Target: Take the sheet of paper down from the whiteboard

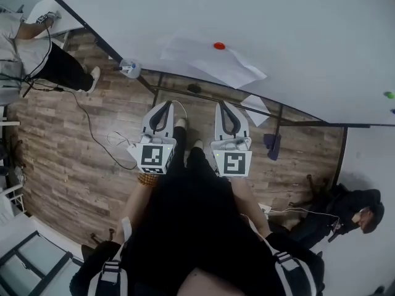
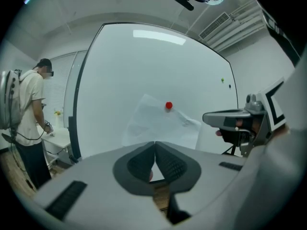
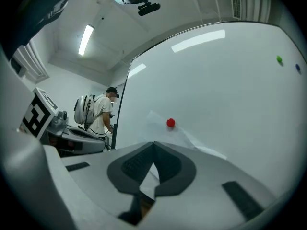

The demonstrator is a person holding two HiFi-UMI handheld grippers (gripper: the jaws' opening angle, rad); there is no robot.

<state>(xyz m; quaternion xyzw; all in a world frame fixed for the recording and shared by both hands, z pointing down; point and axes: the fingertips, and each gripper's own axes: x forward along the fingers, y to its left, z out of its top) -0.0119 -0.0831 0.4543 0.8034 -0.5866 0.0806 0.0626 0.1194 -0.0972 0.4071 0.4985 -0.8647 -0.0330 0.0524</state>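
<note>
Left gripper view looks along the left gripper (image 2: 154, 146), whose jaws are closed tip to tip with nothing between them. The right gripper (image 3: 153, 146) is the same in its own view: pads together, empty. Both point toward the whiteboard (image 2: 144, 66) but are well short of it.

Beyond the jaws the sheet of paper (image 2: 160, 126) hangs on the whiteboard, slanted, pinned near its upper edge by a red magnet (image 2: 169, 105). Its lower right corner looks creased and lifts off the board a little.

This seems to be the approach, with no contact made yet. The next move likely calls for opening one pair of jaws and bringing it to a free edge or the loose corner. The other gripper could deal with the magnet, or the sheet could be slid out from under it. A hard tug with the magnet in place could tear the paper.

The board is plain white and glossy on a dark frame, with a green magnet (image 1: 389, 94) far to the right. Under it is a wood-plank floor (image 1: 68, 153) with a cable (image 1: 92, 131) trailing across it. A person with a backpack (image 2: 26, 109) stands at a table to the left. Another person (image 1: 345, 211) sits low at the right.
</note>
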